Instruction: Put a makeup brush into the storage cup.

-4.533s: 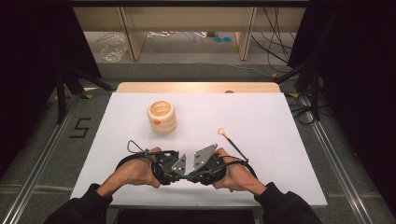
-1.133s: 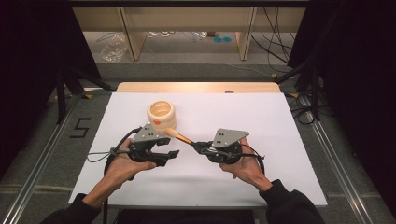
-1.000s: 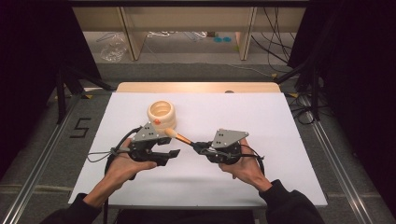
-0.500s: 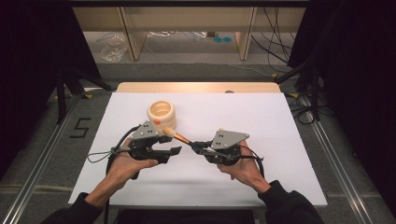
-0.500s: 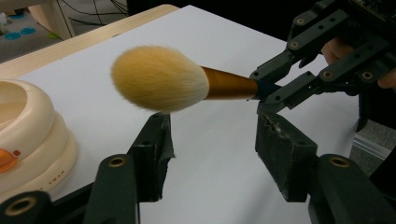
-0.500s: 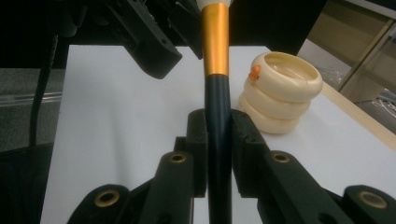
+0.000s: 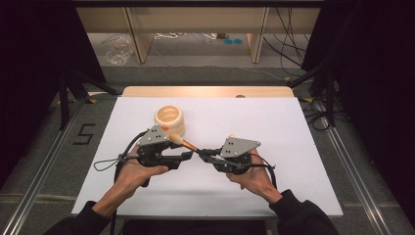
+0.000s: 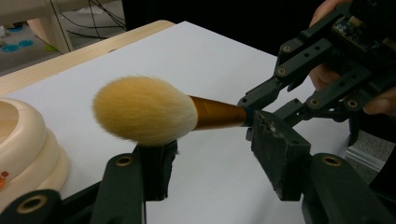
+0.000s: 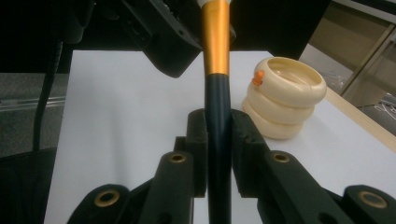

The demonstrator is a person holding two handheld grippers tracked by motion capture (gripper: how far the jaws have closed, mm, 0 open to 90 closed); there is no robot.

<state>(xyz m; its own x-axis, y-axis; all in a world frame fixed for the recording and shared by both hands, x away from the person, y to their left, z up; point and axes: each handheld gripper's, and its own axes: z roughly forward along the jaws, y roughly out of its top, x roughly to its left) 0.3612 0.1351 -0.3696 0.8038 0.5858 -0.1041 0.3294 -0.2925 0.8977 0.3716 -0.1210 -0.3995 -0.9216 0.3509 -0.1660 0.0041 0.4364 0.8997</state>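
From above, the right gripper (image 7: 205, 154) holds a brush (image 7: 182, 143) over the white table (image 7: 293, 127), its tuft at the left gripper (image 7: 188, 155), near the cream holder (image 7: 170, 119).

In the left gripper view, the jaws have just been closing, still apart around the tuft.

In the right gripper view, the jaws clamp the dark handle.

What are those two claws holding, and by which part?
The right gripper clamps a makeup brush by its dark handle. The left gripper, jaws just closing, straddles the bristles without gripping.

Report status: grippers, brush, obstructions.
Right gripper shut on the brush handle. Left gripper open, jaws just been closing around the bristles, no clamp yet. Cream holder stands beside, clear.
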